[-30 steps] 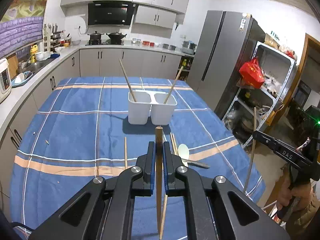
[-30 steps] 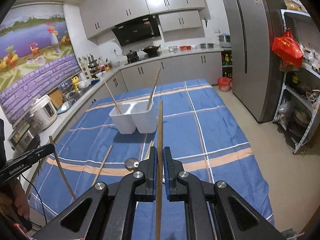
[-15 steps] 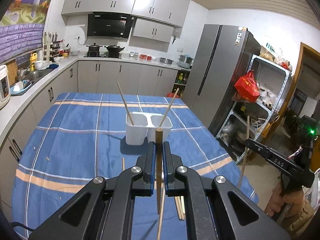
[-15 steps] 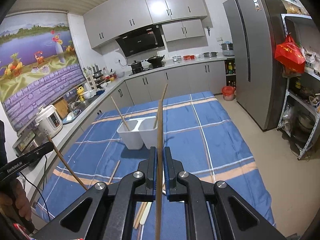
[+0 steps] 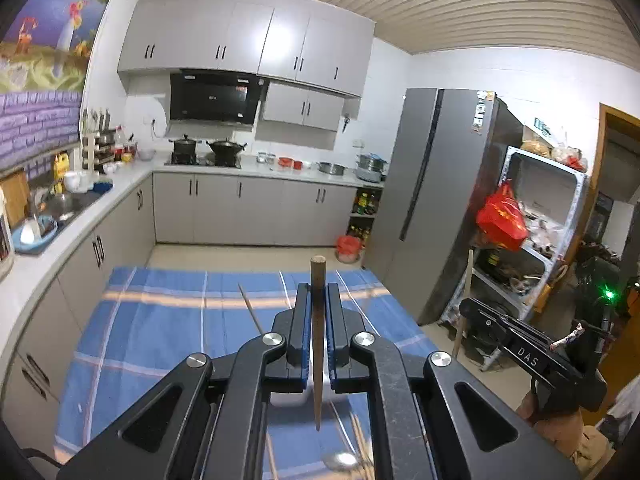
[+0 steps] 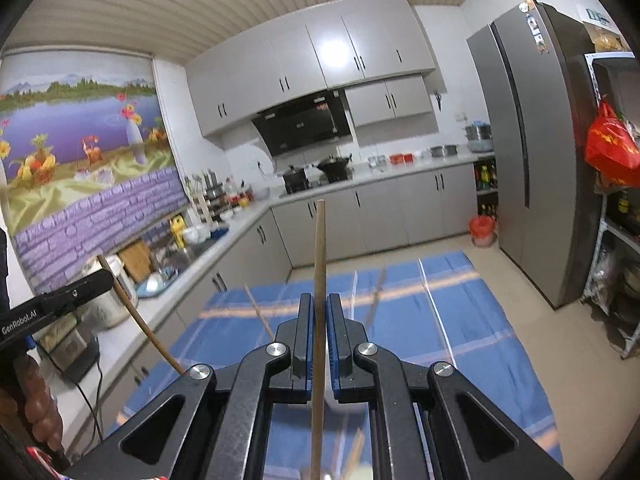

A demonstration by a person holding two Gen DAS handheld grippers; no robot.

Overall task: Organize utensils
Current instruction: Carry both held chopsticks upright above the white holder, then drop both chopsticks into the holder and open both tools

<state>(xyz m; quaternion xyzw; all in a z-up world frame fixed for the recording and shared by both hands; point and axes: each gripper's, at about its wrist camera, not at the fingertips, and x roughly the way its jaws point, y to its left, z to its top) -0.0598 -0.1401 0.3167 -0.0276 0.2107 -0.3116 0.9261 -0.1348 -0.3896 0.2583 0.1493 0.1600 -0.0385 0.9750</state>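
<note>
Chopstick, left: wooden chopstick (image 5: 318,344) pinched upright between the jaws of the left hand-held gripper (image 5: 318,300); blunt top end stands above the jaws, thin end hangs below them, above the table.
Chopstick, right: second wooden chopstick (image 6: 319,300) clamped the same way in the right hand-held gripper (image 6: 319,312); it stands well above the jaws and runs down out of the bottom of the right wrist view.
Left hand-held gripper: jaws narrow, closed on its chopstick; also seen from the side at the left edge of the right wrist view, chopstick slanting down from it.
Right hand-held gripper: jaws narrow, closed on its chopstick; also seen at the right edge of the left wrist view, chopstick held about upright.
White container: white container (image 5: 298,394) mostly hidden behind the left jaws, on the table; one stick (image 5: 250,308) leans out of it to the left.
Loose utensils: a spoon (image 5: 338,459), blurred, on the cloth at the bottom of the left wrist view.
Table: blue striped cloth (image 5: 160,320) covers it.
Surroundings: grey cabinets, stove with pots, grey fridge (image 5: 436,200), red bag on a shelf rack.
</note>
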